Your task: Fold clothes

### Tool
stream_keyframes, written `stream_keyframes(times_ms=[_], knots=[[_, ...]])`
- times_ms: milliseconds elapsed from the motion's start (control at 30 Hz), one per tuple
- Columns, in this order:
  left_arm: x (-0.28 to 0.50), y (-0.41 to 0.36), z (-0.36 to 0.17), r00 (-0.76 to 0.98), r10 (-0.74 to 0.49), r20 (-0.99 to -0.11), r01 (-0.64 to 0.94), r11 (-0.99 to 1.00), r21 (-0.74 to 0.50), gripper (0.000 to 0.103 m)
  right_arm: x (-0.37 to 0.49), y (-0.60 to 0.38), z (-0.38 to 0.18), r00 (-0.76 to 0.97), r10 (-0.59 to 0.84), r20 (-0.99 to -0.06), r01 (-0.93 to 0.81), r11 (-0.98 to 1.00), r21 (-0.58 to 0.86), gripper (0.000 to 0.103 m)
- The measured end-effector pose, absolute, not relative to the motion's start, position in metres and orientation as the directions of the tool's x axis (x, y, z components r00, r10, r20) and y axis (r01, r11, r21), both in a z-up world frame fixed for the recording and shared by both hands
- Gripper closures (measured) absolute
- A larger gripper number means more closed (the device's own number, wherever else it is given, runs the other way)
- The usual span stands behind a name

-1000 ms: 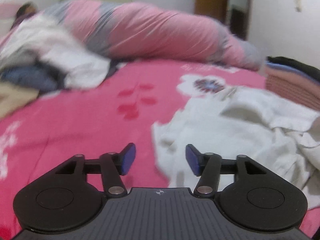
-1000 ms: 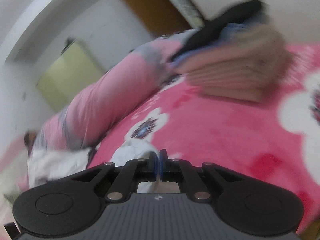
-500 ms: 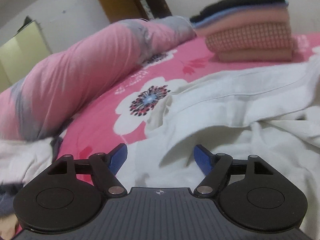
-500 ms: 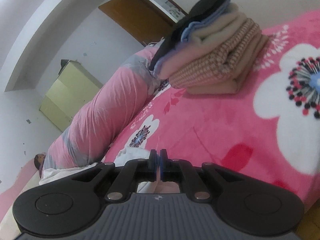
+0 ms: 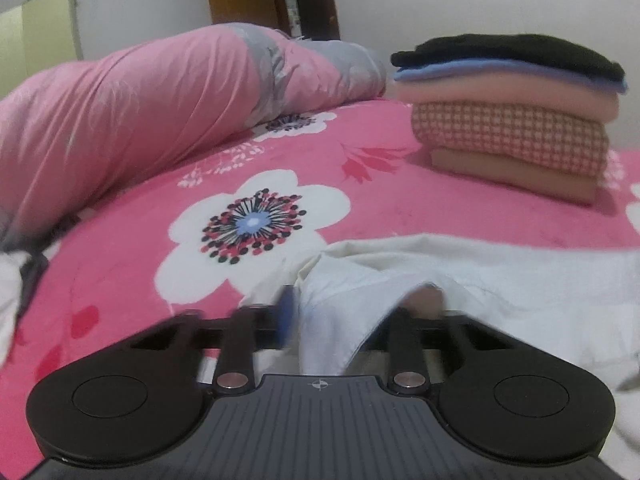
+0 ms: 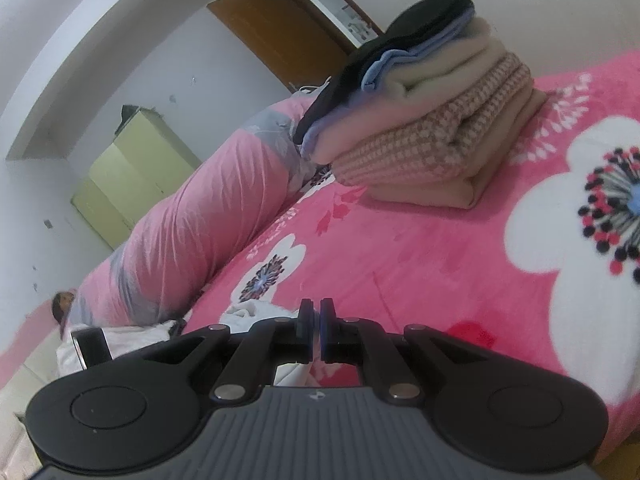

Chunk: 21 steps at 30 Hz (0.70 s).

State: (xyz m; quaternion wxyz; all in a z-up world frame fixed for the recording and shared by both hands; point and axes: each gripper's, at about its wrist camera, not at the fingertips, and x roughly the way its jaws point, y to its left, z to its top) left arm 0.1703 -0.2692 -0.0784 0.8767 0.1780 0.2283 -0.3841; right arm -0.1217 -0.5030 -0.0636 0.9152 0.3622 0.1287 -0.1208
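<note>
A white garment (image 5: pixel 500 280) lies crumpled on the pink flowered bedspread (image 5: pixel 384 200), at the lower right of the left wrist view. My left gripper (image 5: pixel 352 312) has a fold of this cloth between its fingers; the blue left pad (image 5: pixel 286 312) is blurred beside the fold and the right finger is hidden under cloth. My right gripper (image 6: pixel 316 330) is shut, with a thin strip of white cloth (image 6: pixel 296 374) showing just below its pads. More of the garment (image 6: pixel 250 308) lies beyond it.
A stack of folded clothes (image 5: pixel 516 116), black on top, stands at the far right of the bed; it also shows in the right wrist view (image 6: pixel 424 120). A long pink and grey rolled quilt (image 5: pixel 140 112) lies along the far side. Unfolded clothes (image 6: pixel 120 340) lie at left.
My left gripper has dropped lower and pushed into the garment's edge, and its fingers have come closer together around a fold. The right gripper has stayed shut and shifted only slightly.
</note>
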Motion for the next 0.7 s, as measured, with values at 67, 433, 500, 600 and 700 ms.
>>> stream_keyframes(times_ms=[67,433,500,600,700], knots=[[0.172,-0.269,-0.076,0.604,-0.601,-0.523,0.746,0.657,0.105,0.099,-0.120,-0.495,-0.055,0.934,-0.165,-0.316,0.325,0.757,0.566,0.098],[0.144,-0.245,-0.008,0.700,-0.640,-0.317,0.688,0.723,0.063,0.103,-0.055,-0.398,-0.027,0.915,-0.182,-0.360,0.222,0.972,0.072,0.031],[0.134,-0.234,0.008,0.707,-0.649,-0.279,0.688,0.723,0.063,0.103,-0.037,-0.382,-0.030,0.897,-0.189,-0.399,0.214,0.977,0.020,0.032],[0.119,-0.216,0.031,0.717,-0.663,-0.214,0.689,0.721,0.075,0.103,-0.022,-0.362,-0.029,0.892,-0.205,-0.402,0.204,0.978,-0.046,0.033],[0.104,-0.190,0.053,0.725,-0.671,-0.152,0.686,0.724,0.072,0.103,-0.014,-0.352,-0.027,0.888,-0.249,-0.386,0.234,0.968,-0.085,0.037]])
